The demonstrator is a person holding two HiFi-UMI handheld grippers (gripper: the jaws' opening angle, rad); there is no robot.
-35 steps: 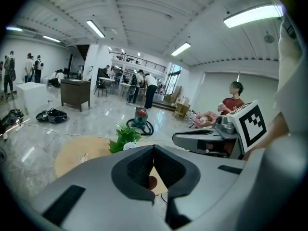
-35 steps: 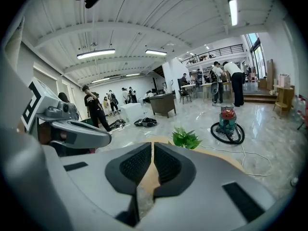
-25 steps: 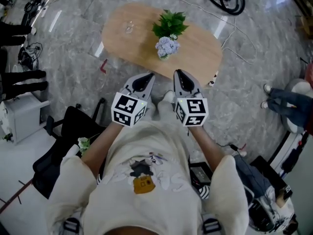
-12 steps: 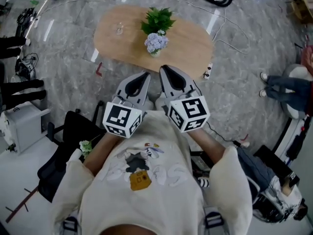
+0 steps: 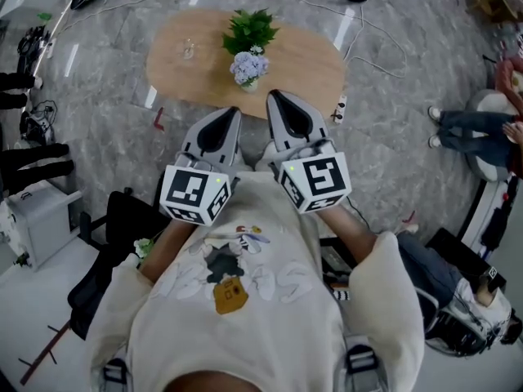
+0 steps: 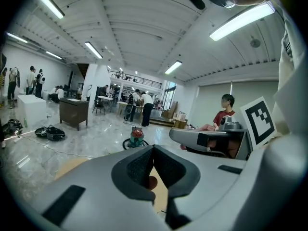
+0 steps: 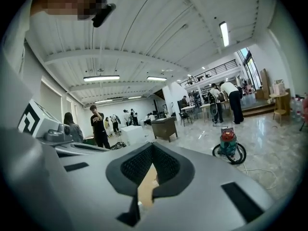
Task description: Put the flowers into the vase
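Observation:
A bunch of pale blue flowers (image 5: pixel 248 65) with green leaves (image 5: pixel 250 28) stands in a small vase (image 5: pixel 248 85) on the oval wooden table (image 5: pixel 306 64). A clear glass (image 5: pixel 187 50) is at the table's left end. I hold both grippers side by side in front of my chest, short of the table's near edge. My left gripper (image 5: pixel 231 112) is shut and empty, its pads meeting (image 6: pixel 153 148). My right gripper (image 5: pixel 273 95) is also shut and empty (image 7: pixel 153 146); its jaws have just closed the last bit with nothing between them.
A black bag (image 5: pixel 122 219) and a white box (image 5: pixel 33 219) lie on the floor at my left. A seated person's legs (image 5: pixel 462 129) are at the right. A power strip (image 5: pixel 340 109) and cable lie by the table. A red-green vacuum (image 7: pixel 228 146) stands beyond.
Both grippers have risen toward my head and look larger. The table with the flowers has slid up and left in the head view.

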